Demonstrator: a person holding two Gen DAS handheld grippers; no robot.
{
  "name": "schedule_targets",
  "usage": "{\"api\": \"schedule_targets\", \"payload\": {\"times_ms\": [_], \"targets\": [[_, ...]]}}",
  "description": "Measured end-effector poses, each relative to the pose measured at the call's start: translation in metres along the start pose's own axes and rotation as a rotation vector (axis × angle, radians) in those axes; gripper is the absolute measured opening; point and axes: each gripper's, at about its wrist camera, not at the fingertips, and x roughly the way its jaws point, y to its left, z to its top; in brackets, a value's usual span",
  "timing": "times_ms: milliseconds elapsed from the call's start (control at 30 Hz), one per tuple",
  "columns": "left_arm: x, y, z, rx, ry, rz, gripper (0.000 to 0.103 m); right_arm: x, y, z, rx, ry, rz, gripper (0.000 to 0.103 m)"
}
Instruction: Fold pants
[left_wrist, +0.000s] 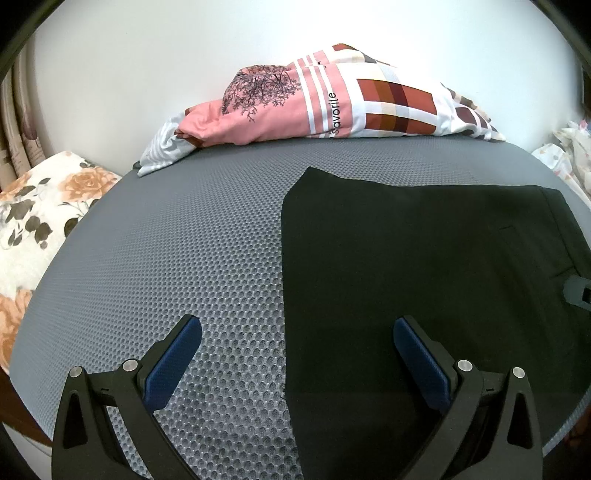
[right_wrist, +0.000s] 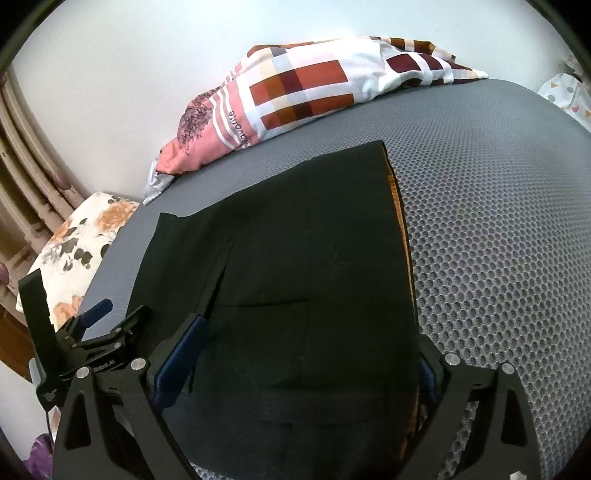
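Note:
Black pants (left_wrist: 424, 266) lie flat, folded, on a grey mesh mattress (left_wrist: 184, 240). In the left wrist view my left gripper (left_wrist: 297, 332) is open, its blue pads straddling the pants' left edge, holding nothing. In the right wrist view the pants (right_wrist: 295, 266) fill the middle, with an orange lining strip along their right edge. My right gripper (right_wrist: 310, 354) is open, low over the near part of the pants; its right finger is partly hidden behind the cloth. The left gripper shows at the left in the right wrist view (right_wrist: 110, 317).
A bundled pink, white and checked quilt (left_wrist: 332, 103) lies at the back against the white wall. A floral pillow (left_wrist: 33, 221) sits off the mattress's left edge. Patterned cloth (left_wrist: 569, 162) lies at the far right. Curtains (right_wrist: 26, 177) hang at the left.

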Motion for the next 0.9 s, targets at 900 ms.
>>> {"api": "schedule_targets", "payload": {"times_ms": [900], "targets": [[0.001, 0.001, 0.003, 0.016, -0.008, 0.019, 0.103, 0.002, -0.006, 0.009, 0.014, 0.016, 0.031, 0.097]]}}
